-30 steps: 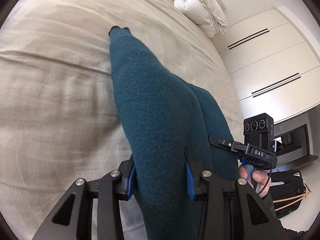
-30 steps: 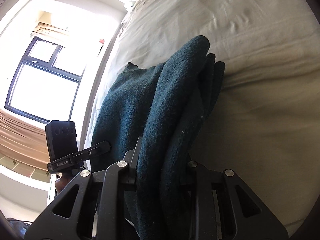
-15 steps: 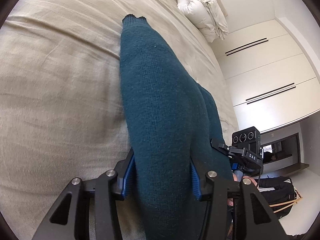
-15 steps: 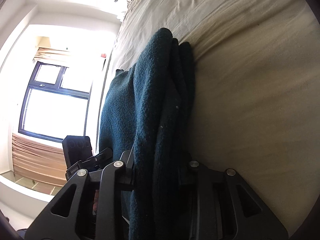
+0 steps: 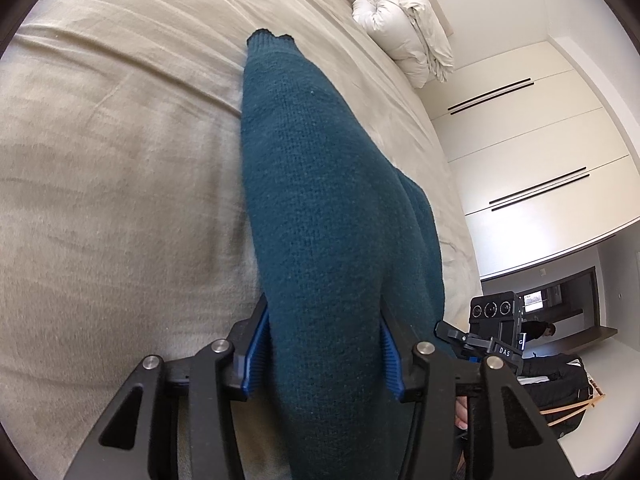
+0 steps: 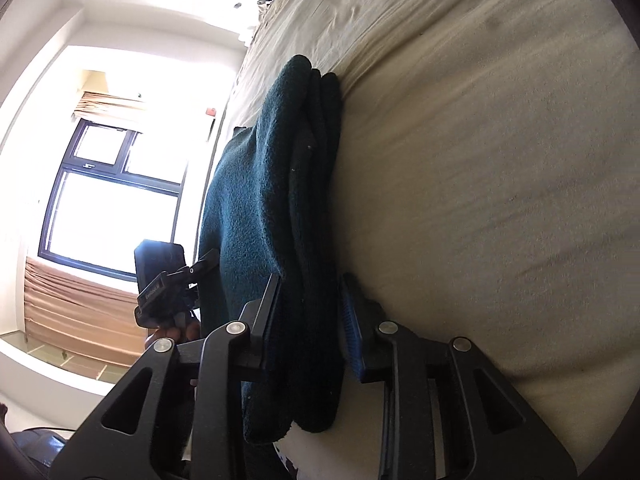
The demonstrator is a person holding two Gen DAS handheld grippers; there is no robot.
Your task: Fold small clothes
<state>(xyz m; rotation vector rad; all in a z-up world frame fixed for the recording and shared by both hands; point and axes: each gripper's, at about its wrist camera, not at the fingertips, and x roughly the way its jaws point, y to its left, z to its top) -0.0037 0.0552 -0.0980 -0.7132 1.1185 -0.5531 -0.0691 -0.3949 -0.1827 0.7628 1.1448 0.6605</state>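
A dark teal knitted garment (image 5: pixel 320 208) is stretched over the beige bed cover (image 5: pixel 112 184), folded in layers. It is clamped by the left gripper (image 5: pixel 324 348). The right gripper (image 6: pixel 310 312) is seemingly closed on its other end, though a slight gap is seen beside one pad

Open bed all round, one bundle up top

Bare beige bed (image 5: pixel 112 200) spreads wide left of the teal sweater (image 5: pixel 320 220) and right of it too; only the rolled white duvet (image 5: pixel 404 36) blocks the far corner by the wardrobe (image 5: pixel 532 152).
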